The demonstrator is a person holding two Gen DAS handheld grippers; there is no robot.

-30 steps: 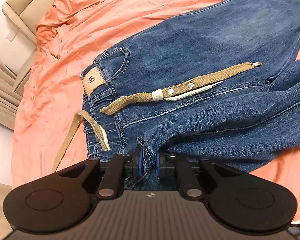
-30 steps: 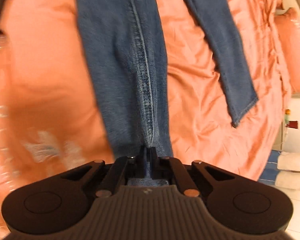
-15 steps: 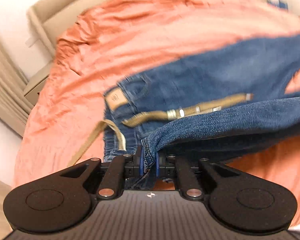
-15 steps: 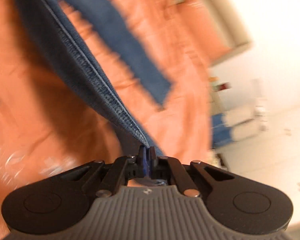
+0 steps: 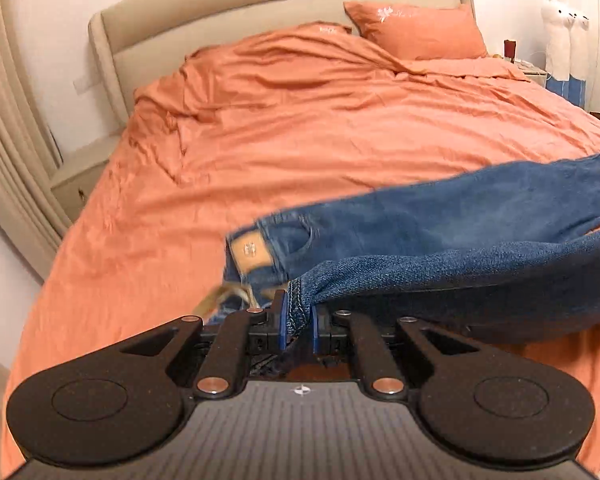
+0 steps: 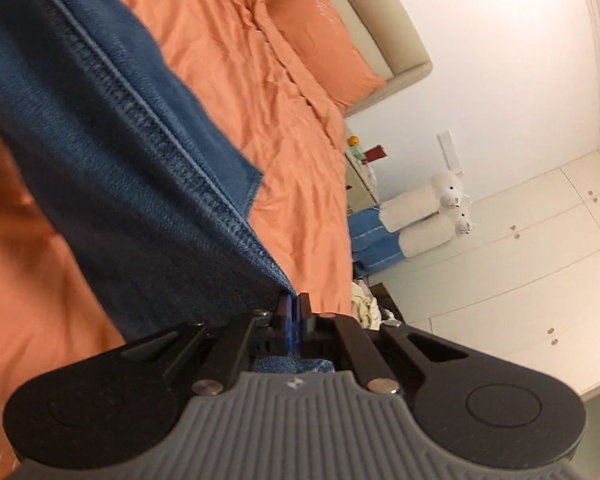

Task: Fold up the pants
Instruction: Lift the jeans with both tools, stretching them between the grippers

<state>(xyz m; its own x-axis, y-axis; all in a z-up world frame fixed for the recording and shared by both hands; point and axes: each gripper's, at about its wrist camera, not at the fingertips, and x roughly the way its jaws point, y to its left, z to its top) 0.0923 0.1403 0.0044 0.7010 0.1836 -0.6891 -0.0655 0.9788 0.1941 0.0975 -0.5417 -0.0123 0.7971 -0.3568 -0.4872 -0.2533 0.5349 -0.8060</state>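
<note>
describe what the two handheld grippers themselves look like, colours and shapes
Both are matte black, with two round lobes, slanted link bars with silver rivets, and blue finger pads. The left gripper has a dark ribbed centre plate, the right gripper a grey ribbed one; each plate carries a small white emblem. No hands or sleeves show.

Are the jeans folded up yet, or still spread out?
Not folded yet. The jeans are half lifted: the left hand-held gripper and right hand-held gripper pinch their edges above the bed.
</note>
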